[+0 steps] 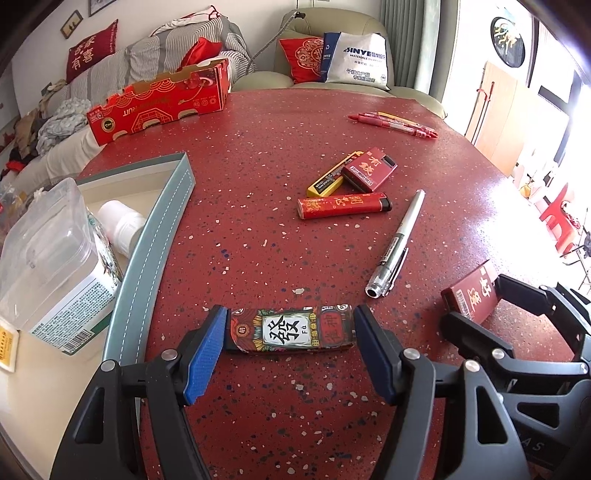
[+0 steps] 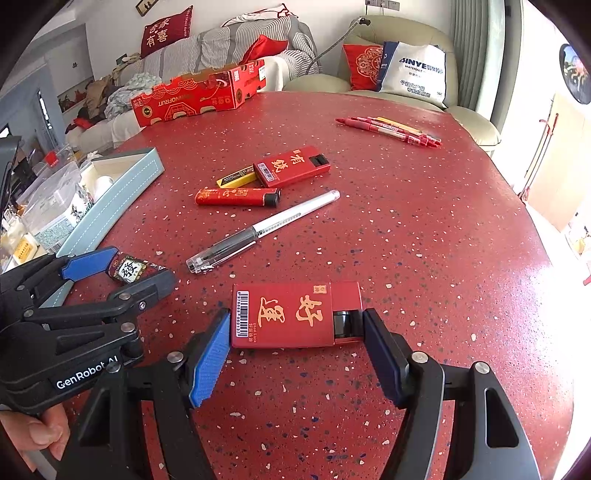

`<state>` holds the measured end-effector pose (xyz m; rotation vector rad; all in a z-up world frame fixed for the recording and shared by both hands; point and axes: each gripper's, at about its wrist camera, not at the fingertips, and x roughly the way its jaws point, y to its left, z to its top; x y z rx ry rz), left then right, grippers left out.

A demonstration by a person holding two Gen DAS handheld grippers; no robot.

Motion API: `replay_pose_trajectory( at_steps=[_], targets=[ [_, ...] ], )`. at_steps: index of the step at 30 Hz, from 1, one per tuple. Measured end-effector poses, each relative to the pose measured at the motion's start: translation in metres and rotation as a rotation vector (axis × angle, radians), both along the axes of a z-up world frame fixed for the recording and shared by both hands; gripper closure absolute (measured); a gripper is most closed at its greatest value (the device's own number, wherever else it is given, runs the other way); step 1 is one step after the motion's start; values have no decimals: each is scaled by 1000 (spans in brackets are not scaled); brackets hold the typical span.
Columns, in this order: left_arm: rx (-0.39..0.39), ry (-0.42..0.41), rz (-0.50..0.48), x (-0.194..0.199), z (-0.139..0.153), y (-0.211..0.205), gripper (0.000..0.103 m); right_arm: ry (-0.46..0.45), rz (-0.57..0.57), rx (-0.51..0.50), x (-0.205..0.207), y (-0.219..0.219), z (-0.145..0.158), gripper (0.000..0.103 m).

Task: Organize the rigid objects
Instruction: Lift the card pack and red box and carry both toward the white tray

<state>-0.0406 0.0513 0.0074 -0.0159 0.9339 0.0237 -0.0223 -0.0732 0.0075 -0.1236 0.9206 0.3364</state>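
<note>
A patterned lighter is clamped end to end by the left gripper; its blue pad is pressed to one end and the dark pad to the other; the lighter is seen lying crosswise, low over the red table, though contact with the surface cannot be told. A red lighter with gold characters and a black cap is clamped lengthwise by the right gripper; both pads are set against its ends. The two grippers are placed side by side near the table's front edge; a hand is seen under the left gripper's handle in the right wrist view.

Just beyond them a pen with a clear cap is laid slantwise; further back a cluster is formed by a slim lighter, a second red lighter and a yellow box partly covered by it; the three are touching or nearly so. Red pens are gathered well apart, near the far right edge. A red carton is stood at the far left edge. A grey-blue tray is set at the left; a clear box and a white bottle are held in it. A sofa with red cushions is seen behind the table.
</note>
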Motion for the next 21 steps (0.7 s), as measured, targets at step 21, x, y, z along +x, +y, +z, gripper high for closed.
replay_pose_trajectory(
  at_steps=[21],
  targets=[
    [-4,-2,0,-3,0,-1,31,-1,0,-4,-1,1,-1,32]
  ],
)
